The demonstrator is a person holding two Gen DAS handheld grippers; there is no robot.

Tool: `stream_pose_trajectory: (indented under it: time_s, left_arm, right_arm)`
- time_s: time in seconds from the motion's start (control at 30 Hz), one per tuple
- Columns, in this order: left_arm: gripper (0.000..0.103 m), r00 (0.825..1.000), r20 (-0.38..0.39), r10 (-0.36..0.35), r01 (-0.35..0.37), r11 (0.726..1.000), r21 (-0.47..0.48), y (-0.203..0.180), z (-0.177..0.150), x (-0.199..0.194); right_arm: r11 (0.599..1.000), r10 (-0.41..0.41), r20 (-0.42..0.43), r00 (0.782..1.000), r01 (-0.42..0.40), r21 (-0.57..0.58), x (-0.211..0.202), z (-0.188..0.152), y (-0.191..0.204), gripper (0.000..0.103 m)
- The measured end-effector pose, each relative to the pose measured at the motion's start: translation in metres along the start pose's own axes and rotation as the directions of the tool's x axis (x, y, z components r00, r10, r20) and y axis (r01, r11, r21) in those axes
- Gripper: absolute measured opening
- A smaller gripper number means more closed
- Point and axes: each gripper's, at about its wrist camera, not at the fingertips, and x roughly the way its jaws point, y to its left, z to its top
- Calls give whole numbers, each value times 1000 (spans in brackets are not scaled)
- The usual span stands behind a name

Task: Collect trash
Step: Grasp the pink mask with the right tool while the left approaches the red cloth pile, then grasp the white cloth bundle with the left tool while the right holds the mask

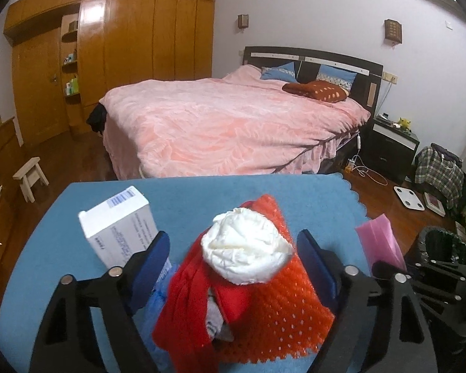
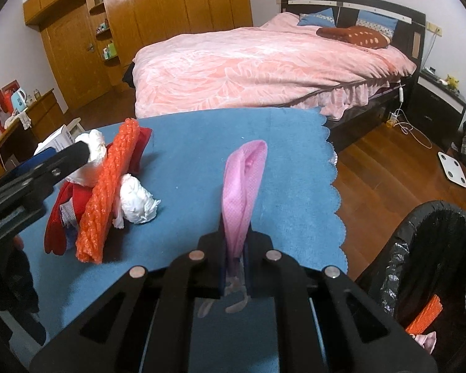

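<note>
1. Our right gripper (image 2: 234,248) is clamped tight on a limp pink mesh-textured wrapper (image 2: 244,183), which stands up from between the jaws above the blue cloth-covered table (image 2: 202,143).
2. Our left gripper (image 1: 231,255) has its jaws wide apart, straddling a crumpled white paper wad (image 1: 247,245); the pads do not appear to press on it. No earlier view lets us say more of those jaws.
3. Under and around that wad lies a heap: a sheet of orange-red bubble wrap (image 1: 282,307), a red plastic wrapper (image 1: 189,304), and in the right wrist view a second white tissue ball (image 2: 138,202) just beside the orange roll.
4. Left of the heap a white cardboard box with blue print (image 1: 118,227) stands on the table.
5. Beside the table's right edge, down on the floor, a bin lined with a black plastic bag (image 2: 400,267) already holds a piece of orange bubble wrap (image 2: 425,317) and something pale pink below it.
6. We judge the job partly done: some trash is binned, the pink wrapper is in hand, and the heap, wads and possibly the box remain.
</note>
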Motion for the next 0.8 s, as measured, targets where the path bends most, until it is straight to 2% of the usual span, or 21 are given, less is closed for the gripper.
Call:
stream_pose_trajectory:
  time_s: [0.07,0.13,0.33,0.6,0.8]
  left_arm:
    - [76,1000,-6,-9,9,1000,-2,0,-2,2]
    - [62,1000,-18,-26,26,1000,1,-1,-4,5]
    - [44,999,-20,-41,41,999,8,-4,-9,2]
    - [37,998,10,-66,66,998,-6,-2,-8,-15]
    - [37,995,59,-78,79,997,-16,-5,-6,-43]
  right_arm:
    - [1000,1,1,1000,-1,0,-1,-1,-1,8]
    - [1000,1,0,1000,-1,-1,-2,0,-1,8]
    - [1000,1,-2,1000,-1,4,-3,-1,-1,8]
    - [1000,8,15,1000,-8,16,-12,-2,-1,8]
    - [1000,14,34,999,-15,26,-25,-3,-3,8]
